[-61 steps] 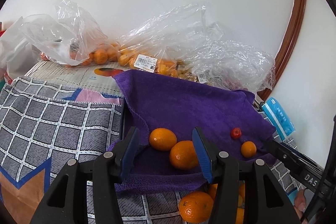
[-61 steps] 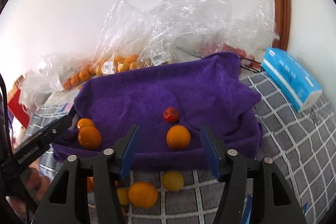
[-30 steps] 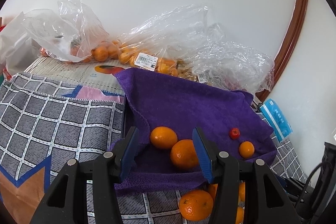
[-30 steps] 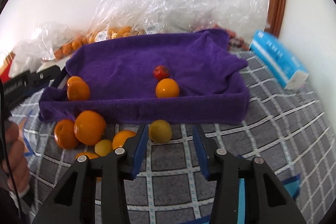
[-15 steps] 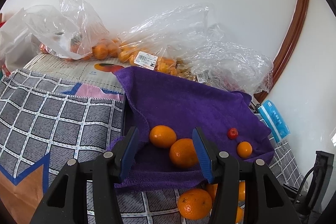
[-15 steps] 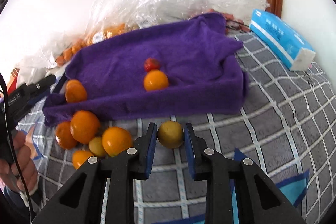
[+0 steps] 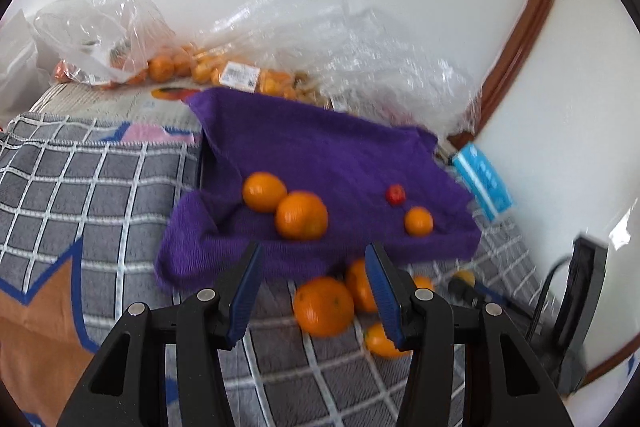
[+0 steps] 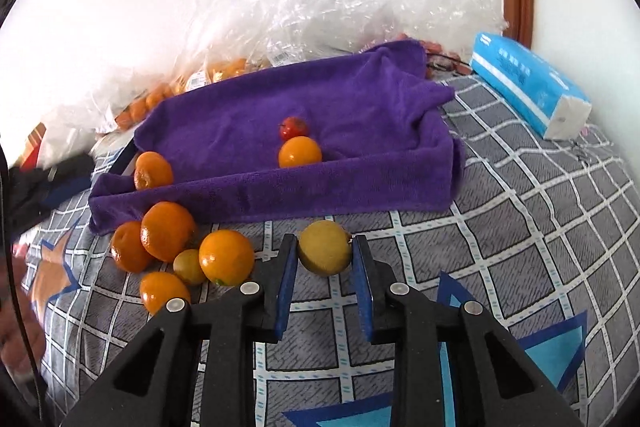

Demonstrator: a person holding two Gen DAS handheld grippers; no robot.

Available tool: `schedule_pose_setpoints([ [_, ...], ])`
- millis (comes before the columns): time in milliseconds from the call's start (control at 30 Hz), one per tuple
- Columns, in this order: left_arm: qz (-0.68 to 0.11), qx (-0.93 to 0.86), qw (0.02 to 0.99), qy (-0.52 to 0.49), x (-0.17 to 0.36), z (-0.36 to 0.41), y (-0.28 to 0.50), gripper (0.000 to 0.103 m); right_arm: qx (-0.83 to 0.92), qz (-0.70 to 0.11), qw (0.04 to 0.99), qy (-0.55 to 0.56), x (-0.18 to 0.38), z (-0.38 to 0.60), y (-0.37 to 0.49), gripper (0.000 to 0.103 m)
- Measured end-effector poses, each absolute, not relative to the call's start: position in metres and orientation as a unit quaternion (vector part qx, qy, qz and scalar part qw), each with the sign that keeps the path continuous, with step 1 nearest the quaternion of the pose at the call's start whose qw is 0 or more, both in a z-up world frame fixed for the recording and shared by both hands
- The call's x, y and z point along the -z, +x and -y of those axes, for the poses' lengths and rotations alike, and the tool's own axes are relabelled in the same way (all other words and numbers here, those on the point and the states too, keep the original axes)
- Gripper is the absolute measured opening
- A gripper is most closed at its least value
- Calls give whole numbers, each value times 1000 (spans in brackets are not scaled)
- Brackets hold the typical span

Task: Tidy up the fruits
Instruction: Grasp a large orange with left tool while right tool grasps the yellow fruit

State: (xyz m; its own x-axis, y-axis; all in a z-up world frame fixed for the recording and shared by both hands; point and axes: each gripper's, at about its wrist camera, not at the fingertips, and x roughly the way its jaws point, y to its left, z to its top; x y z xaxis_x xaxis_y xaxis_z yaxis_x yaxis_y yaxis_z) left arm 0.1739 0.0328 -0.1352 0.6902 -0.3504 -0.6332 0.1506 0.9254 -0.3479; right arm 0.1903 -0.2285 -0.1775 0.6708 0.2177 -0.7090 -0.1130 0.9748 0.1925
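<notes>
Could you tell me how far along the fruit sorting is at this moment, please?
Partly done. Four fruits already lie on the purple towel: two oranges at its left end, a small orange and a red fruit. The right gripper is shut on a yellow fruit. The left gripper is open and empty. A loose pile of about five fruits remains on the checked cloth.
</notes>
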Motion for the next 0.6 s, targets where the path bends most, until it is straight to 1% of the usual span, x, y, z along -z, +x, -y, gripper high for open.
schedule_pose_setpoints([
  [100,-395,149,901,-102,151,-19,166,49,-88,-401,909,76,179,232,191,27],
  [267,-396,143,905,-57,162,-1,164,51,-89,-404,907,84,180,235,190,27],
  [400,-410,105,906,14,170,17,176,51,-100,-404,905,91,179,236,189,27],
  [433,-418,99,903,18,173,18,179,50,-102,-403,905,93,179,236,189,28],
  [500,-414,108,904,0,169,14,179,39,-103,-399,906,94,177,237,187,28],
  [600,-412,109,904,-33,161,-2,170,39,-105,-397,907,94,176,236,186,28],
])
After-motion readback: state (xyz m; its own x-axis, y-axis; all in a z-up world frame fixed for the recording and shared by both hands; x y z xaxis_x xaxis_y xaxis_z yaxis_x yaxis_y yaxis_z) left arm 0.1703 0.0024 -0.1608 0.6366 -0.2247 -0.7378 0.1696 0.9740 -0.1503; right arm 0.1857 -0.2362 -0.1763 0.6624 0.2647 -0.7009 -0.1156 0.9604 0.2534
